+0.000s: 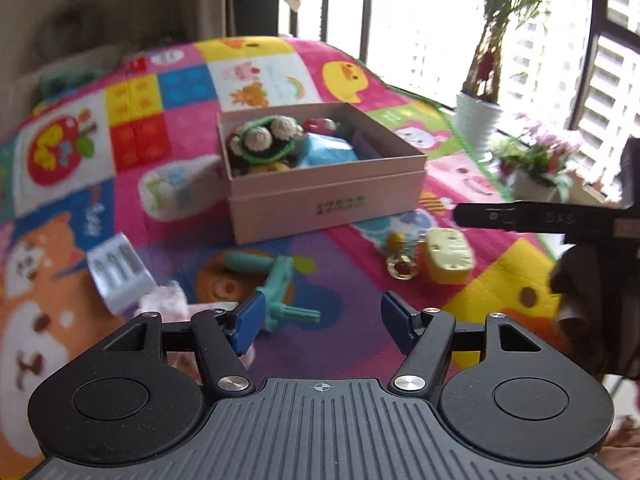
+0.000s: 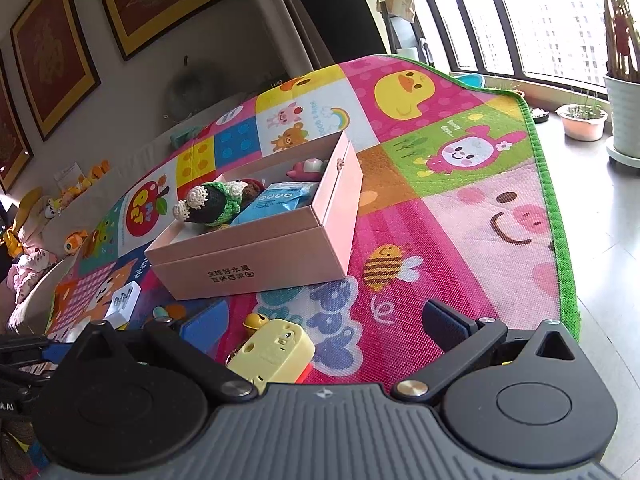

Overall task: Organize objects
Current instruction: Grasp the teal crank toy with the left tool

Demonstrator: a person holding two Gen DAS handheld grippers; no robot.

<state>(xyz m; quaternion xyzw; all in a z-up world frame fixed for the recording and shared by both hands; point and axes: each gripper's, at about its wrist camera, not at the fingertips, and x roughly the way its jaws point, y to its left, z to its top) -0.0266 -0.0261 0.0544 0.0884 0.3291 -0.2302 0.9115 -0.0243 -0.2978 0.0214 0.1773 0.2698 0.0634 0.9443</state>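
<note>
A pink cardboard box stands open on the colourful play mat. It holds a crochet flower bunch, a blue packet and a small red-and-pink toy. My left gripper hovers open over the mat in front of the box with nothing between its blue pads. A teal toy lies just left of it. A yellow toy with a keyring lies to the right. My right gripper is open, the yellow toy lying loose between its jaws near the left finger.
A white packet and a pink-white soft item lie on the mat at the left. Potted plants stand by the window at the right. The mat's green edge meets bare floor. Plush toys line a sofa at the far left.
</note>
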